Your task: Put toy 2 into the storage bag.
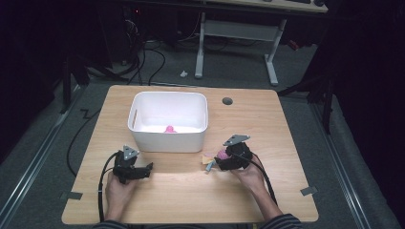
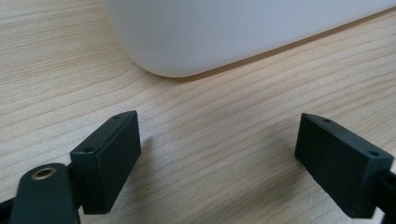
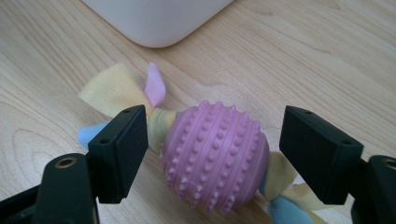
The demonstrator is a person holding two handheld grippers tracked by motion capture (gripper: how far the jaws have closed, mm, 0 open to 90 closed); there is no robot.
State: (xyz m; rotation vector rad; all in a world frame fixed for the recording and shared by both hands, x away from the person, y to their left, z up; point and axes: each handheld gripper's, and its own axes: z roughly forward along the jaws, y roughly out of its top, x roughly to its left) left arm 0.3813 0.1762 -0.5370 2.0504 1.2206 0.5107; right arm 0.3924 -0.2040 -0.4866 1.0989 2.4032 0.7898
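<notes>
Right tongs [image 3: 212, 154] spread, straddling the pink nubbed rubber ball with pastel fleece strips [image 3: 215, 156], pads not yet pressing. Best closed squarely across the ball's middle, clear of strips. Left tongs [image 2: 219, 163] spread, empty, on the pale wooden bench [image 1: 267, 119]. Beyond, white plastic tub [image 1: 168, 138].

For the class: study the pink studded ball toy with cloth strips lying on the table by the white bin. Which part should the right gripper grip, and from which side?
Probably the pink ball itself, across its rounded middle, coming from above as the right gripper now straddles it, jaws open. The cloth strips at each end are limp and flat on the table; the studs should resist slipping.
</notes>
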